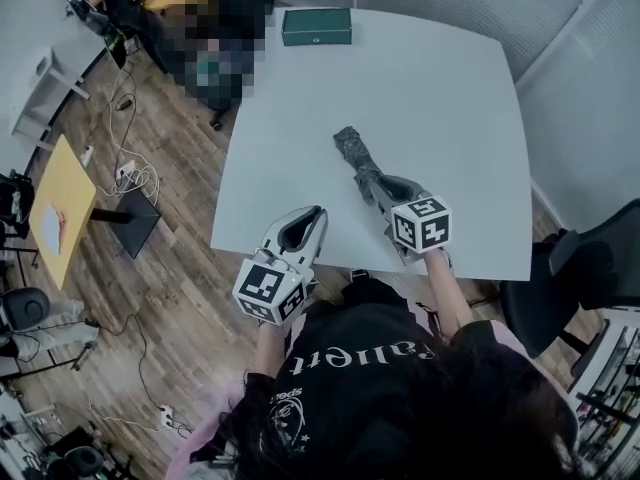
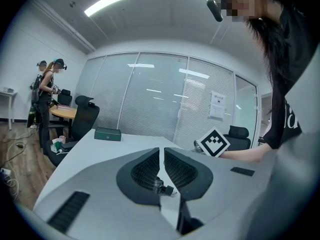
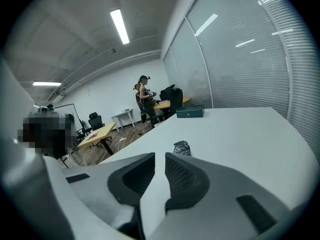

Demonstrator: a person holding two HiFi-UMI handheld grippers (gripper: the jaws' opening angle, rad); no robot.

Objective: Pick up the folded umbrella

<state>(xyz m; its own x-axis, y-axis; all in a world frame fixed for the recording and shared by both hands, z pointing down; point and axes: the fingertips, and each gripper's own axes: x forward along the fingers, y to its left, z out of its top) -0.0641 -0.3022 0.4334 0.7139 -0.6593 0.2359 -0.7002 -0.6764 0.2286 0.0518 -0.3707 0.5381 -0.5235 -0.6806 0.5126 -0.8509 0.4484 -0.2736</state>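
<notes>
The folded umbrella [image 1: 358, 158], dark grey and slim, lies on the white table [image 1: 440, 108], slanting from the middle toward the near edge. My right gripper [image 1: 378, 180] hovers over its near end, jaws shut with only a thin slit and nothing in it. In the right gripper view the umbrella's far end [image 3: 182, 147] pokes out just past the right jaw of the right gripper [image 3: 160, 156]. My left gripper [image 1: 314, 213] hangs at the table's near edge, left of the umbrella and apart from it. Its jaws are shut and empty in the left gripper view [image 2: 161, 150].
A green box [image 1: 316, 26] lies at the table's far edge. A black office chair [image 1: 585, 268] stands to the right of the table. On the wooden floor to the left are a yellow table [image 1: 62, 218] and cables. People stand in the background [image 2: 47, 99].
</notes>
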